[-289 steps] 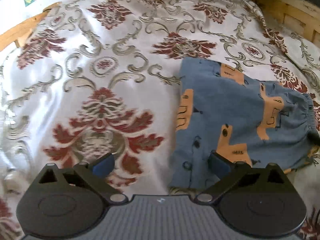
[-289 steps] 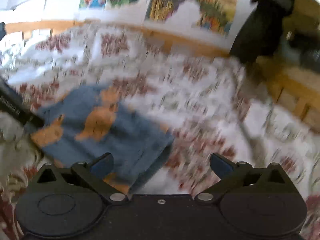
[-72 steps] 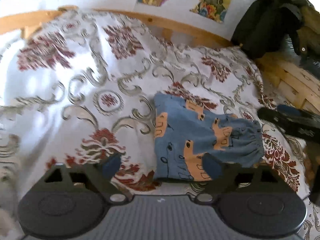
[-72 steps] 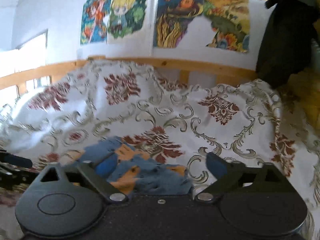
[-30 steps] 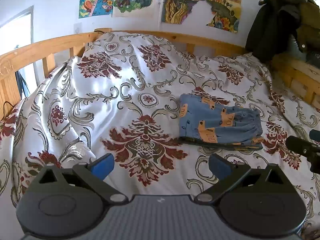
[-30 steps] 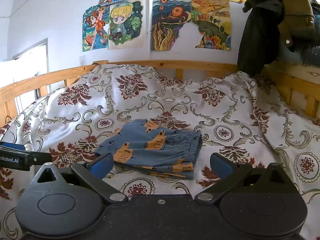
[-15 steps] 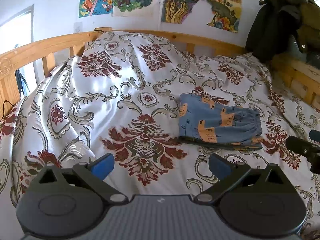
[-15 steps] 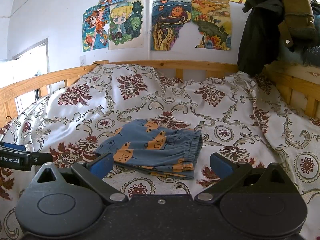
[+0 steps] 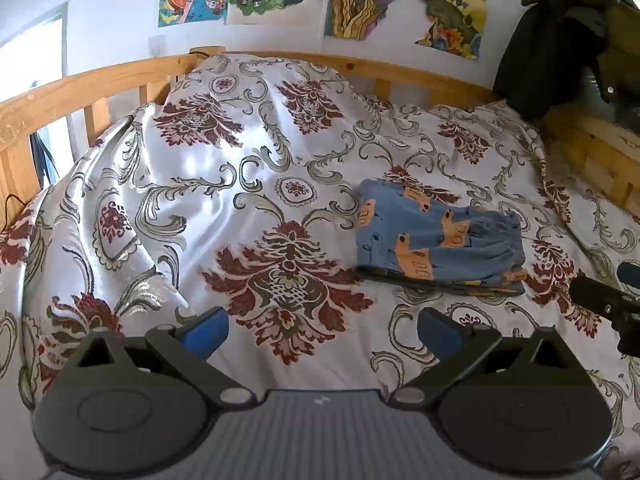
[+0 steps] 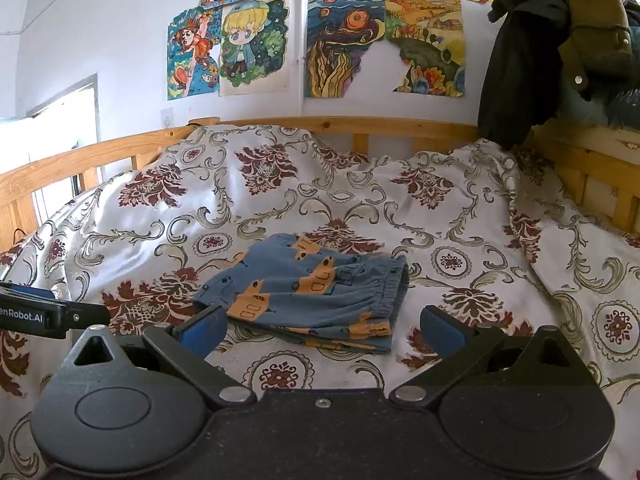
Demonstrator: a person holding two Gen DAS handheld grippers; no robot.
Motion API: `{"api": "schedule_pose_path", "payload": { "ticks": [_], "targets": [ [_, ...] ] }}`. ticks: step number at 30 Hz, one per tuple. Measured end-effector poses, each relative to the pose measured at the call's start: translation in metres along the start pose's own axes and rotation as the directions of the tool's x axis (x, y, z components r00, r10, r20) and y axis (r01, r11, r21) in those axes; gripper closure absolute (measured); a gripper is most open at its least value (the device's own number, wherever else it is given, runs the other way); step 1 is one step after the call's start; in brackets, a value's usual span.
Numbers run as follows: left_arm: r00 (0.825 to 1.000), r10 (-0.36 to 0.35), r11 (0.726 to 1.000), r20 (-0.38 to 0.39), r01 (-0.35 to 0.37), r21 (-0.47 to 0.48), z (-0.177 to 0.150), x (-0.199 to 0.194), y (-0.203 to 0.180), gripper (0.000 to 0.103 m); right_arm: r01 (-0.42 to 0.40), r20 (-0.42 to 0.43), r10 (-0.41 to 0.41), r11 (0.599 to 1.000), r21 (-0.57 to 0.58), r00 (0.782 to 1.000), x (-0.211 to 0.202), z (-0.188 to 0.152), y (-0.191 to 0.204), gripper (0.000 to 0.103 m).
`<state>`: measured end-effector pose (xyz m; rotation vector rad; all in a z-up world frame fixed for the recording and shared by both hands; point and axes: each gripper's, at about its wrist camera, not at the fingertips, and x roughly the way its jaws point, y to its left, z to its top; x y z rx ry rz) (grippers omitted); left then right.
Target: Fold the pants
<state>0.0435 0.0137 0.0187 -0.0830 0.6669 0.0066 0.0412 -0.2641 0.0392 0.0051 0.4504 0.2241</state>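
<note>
Right wrist view: pants (image 10: 308, 292), blue with orange print, lying in a compact folded stack on the bedspread (image 10: 500, 240), roughly mid-bed, elastic waistband at the right end, lower layers showing along the near edge. Right gripper (image 10: 322, 328): fingers spread wide, nothing between them, held back from the stack and clear of it. Left gripper (image 9: 322, 328): likewise spread and empty, well off to the left of the pants (image 9: 436, 240) over bare bedspread (image 9: 200, 184). Each tool's tip shows at the edge of the other's view. Surroundings: wooden bed rail (image 10: 360, 124), drawings (image 10: 344, 44) on the wall, dark jacket (image 10: 560, 48) hung at right. Assessment: fold appears complete or nearly so. Risks from here: a finger catching the near edge on any further pass could drag the top layer and open the stack; the bedspread looks slick and rumpled, so a push rather than a lift may slide the whole bundle or skew its layers; pinching only the top layer would likely unfold it on lifting. The uneven lower edge may tempt a correction that undoes more than it tidies.
</note>
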Motion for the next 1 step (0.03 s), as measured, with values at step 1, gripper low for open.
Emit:
{"api": "schedule_pose_path", "payload": {
  "ticks": [1],
  "targets": [
    [1.0,0.001,1.0,-0.001,-0.001,0.0,-0.0002,0.0001,-0.0004,0.0,0.0,0.0,0.0,1.0,0.0,1.0,0.0002,-0.0001,-0.0001,0.001]
  ]
}}
